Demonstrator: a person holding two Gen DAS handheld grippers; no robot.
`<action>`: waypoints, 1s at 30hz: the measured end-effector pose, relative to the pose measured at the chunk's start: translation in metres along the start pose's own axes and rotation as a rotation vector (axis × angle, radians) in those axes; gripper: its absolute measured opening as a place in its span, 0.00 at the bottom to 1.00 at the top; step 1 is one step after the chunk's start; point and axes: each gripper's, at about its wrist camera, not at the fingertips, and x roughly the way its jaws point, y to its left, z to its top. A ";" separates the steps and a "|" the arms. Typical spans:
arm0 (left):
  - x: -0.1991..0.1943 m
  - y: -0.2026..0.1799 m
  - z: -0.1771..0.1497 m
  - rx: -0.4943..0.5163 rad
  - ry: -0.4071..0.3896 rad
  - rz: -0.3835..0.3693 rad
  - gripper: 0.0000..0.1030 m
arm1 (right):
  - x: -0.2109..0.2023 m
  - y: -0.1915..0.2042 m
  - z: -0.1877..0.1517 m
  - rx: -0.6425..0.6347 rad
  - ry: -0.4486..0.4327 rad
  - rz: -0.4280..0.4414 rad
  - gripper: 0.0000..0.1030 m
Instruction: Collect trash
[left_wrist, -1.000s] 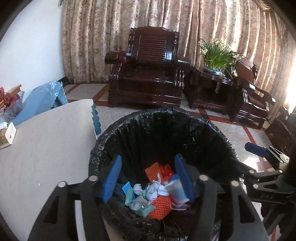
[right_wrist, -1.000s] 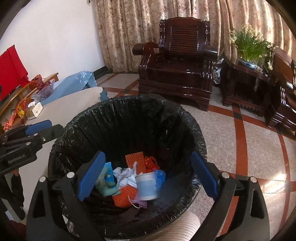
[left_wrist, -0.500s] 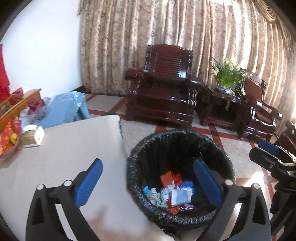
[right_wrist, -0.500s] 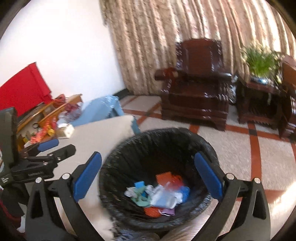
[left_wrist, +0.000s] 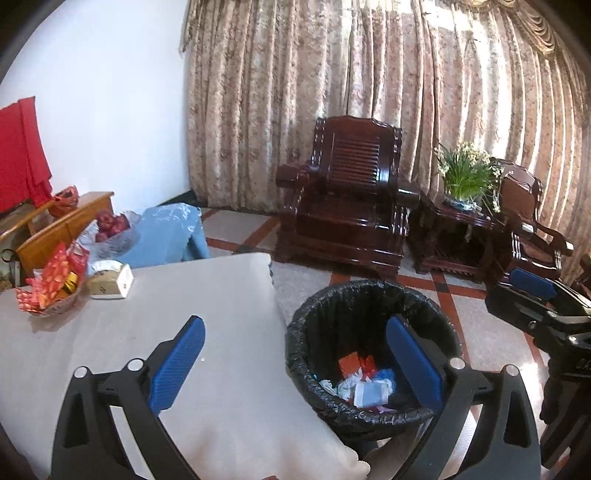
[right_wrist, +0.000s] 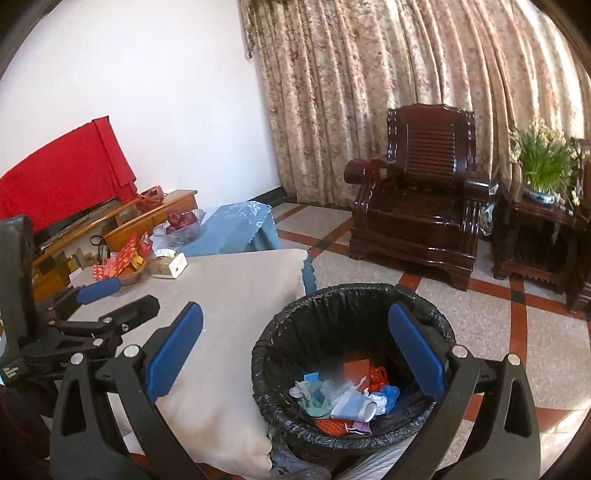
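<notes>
A round bin lined with a black bag (left_wrist: 369, 295) (right_wrist: 351, 295) stands on the floor beside the table. Inside lies the trash (left_wrist: 364, 384) (right_wrist: 343, 395): a blue and white paper cup, crumpled tissues, orange netting, red and green scraps. My left gripper (left_wrist: 295, 363) hangs open above the table edge and the bin's near rim, nothing between its blue pads. My right gripper (right_wrist: 295, 354) is likewise open and empty, higher than the bin. Each gripper shows in the other's view, the right gripper (left_wrist: 535, 295) at the right edge and the left gripper (right_wrist: 99, 306) at the left.
The table has a beige cloth (left_wrist: 166, 314) (right_wrist: 229, 295) bearing a tissue box (left_wrist: 110, 282), a basket of red packets (left_wrist: 51, 288) and a glass bowl of apples (left_wrist: 110, 230). Dark wooden armchairs (left_wrist: 347, 206), a side table with a plant (left_wrist: 465, 177) and curtains stand behind.
Both grippers rose and pulled back from the bin mouth, which now looks smaller and lower. The left gripper's jaws widened from around the trash. More of the table came into view.
</notes>
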 end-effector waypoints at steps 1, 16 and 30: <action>-0.004 0.001 0.001 -0.001 -0.005 0.005 0.94 | -0.002 0.003 0.000 -0.005 -0.003 0.002 0.95; -0.040 0.010 -0.003 -0.022 -0.041 0.071 0.94 | -0.011 0.031 0.005 -0.064 -0.018 0.007 0.95; -0.051 0.010 -0.001 -0.012 -0.074 0.077 0.94 | -0.010 0.036 0.006 -0.072 -0.019 0.014 0.95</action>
